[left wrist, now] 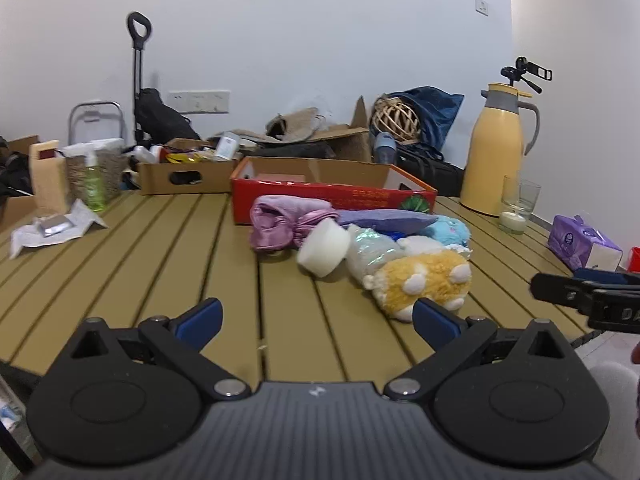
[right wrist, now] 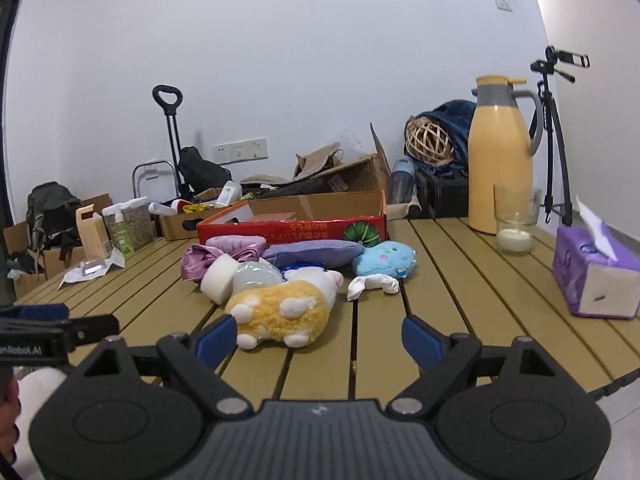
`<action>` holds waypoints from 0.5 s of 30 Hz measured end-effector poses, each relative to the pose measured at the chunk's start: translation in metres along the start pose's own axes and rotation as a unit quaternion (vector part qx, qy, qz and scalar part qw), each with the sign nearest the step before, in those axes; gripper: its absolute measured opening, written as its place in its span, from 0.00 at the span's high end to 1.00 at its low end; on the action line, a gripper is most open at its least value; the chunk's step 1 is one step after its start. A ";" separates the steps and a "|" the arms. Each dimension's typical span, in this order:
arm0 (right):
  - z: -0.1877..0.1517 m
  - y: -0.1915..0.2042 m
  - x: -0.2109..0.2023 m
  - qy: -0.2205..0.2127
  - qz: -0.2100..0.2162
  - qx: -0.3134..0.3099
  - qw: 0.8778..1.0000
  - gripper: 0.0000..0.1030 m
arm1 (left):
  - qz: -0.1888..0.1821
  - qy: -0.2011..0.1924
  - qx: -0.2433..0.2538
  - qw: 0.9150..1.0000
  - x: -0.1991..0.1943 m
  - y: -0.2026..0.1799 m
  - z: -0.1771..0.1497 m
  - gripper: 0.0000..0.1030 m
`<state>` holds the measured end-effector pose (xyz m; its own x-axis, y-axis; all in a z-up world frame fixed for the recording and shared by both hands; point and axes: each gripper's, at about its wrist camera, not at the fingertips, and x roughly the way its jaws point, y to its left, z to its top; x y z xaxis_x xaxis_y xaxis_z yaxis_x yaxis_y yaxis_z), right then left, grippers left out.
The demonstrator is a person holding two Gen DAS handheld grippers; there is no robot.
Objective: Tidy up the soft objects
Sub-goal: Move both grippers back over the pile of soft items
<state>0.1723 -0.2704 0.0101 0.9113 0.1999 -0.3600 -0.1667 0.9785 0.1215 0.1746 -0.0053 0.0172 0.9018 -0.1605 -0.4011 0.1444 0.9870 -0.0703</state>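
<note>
A pile of soft things lies on the slatted table (left wrist: 160,248) in front of a red cardboard box (left wrist: 332,196): a yellow plush (left wrist: 424,280), a white foam roll (left wrist: 324,248), a pink satin cloth (left wrist: 280,224), a purple cushion (left wrist: 384,218) and a blue plush (left wrist: 448,230). My left gripper (left wrist: 318,320) is open and empty, just short of the yellow plush. In the right wrist view my right gripper (right wrist: 320,340) is open and empty, its left finger beside the yellow plush (right wrist: 280,312). The red box (right wrist: 292,230), blue plush (right wrist: 384,260) and a white sock (right wrist: 372,284) also show there.
A yellow thermos (right wrist: 500,156), a glass with a candle (right wrist: 516,220) and a purple tissue box (right wrist: 592,280) stand at the right. A green bottle (left wrist: 94,184), crumpled paper (left wrist: 56,228) and a brown box (left wrist: 184,176) are at the left rear. Clutter lines the wall.
</note>
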 end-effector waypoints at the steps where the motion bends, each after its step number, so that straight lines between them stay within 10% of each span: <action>1: 0.001 -0.002 0.005 0.002 -0.001 0.002 1.000 0.19 | -0.007 0.002 -0.005 1.000 0.007 -0.001 0.003 0.00; 15: 0.036 -0.040 0.120 0.049 -0.017 0.013 0.999 0.42 | -0.043 0.031 -0.025 0.998 0.114 -0.014 0.051 0.39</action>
<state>0.3022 -0.2876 -0.0046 0.8748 0.1726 -0.4527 -0.1256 0.9832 0.1321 0.2956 -0.0375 0.0188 0.8597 -0.2456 -0.4478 0.1977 0.9685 -0.1516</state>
